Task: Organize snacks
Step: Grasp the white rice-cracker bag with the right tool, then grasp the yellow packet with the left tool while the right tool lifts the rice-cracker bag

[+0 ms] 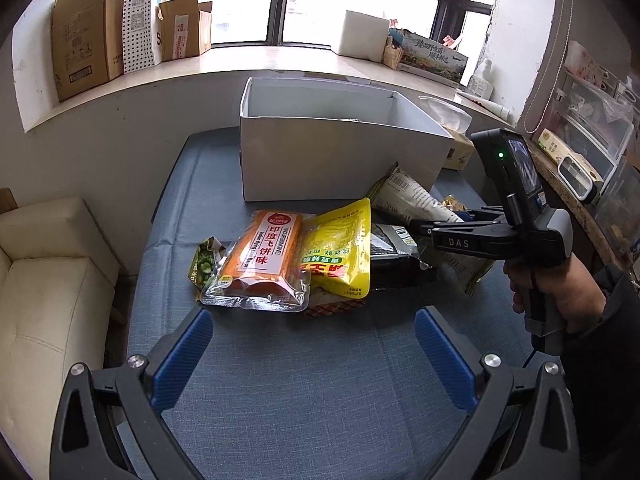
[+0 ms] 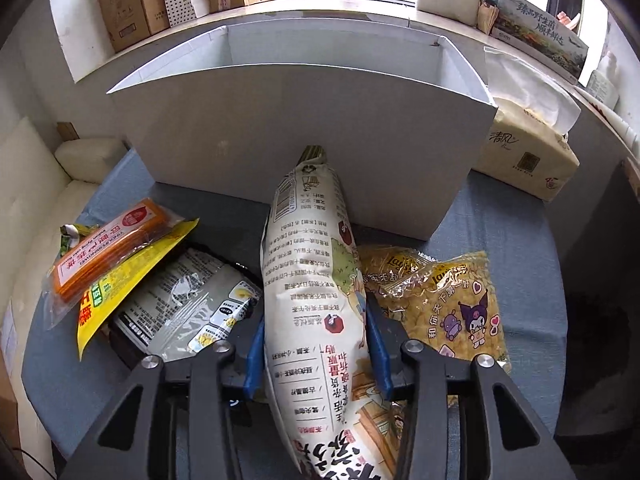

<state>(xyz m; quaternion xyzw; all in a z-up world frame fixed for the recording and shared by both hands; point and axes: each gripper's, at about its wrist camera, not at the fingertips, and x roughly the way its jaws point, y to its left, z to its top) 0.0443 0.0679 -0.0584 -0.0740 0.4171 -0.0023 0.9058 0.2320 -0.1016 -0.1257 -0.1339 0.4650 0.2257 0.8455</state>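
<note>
1. The right gripper point(image 2: 316, 350) was pinching a tall white snack bag point(image 2: 312, 280), its blue pads point(image 2: 376, 344) pressed into both sides of the bag's middle.
2. The bag's far end lay near the front wall of the open white box point(image 2: 304, 128); its lower end ran out of view under the camera.
3. The left gripper point(image 1: 314, 354) hovered spread and empty over the blue tabletop point(image 1: 300, 392).
4. The orange biscuit pack point(image 1: 260, 260), yellow pouch point(image 1: 340, 248), dark packet point(image 2: 184, 308) and two Lay's bags point(image 2: 448, 304) lay in a heap before the box.
5. Risks, as I judged them: the puffy bag could slide from the pads if squeezed lightly, or its contents crush if squeezed hard.
6. Lifted too low, its end might catch the box wall and shove the box back.
</note>
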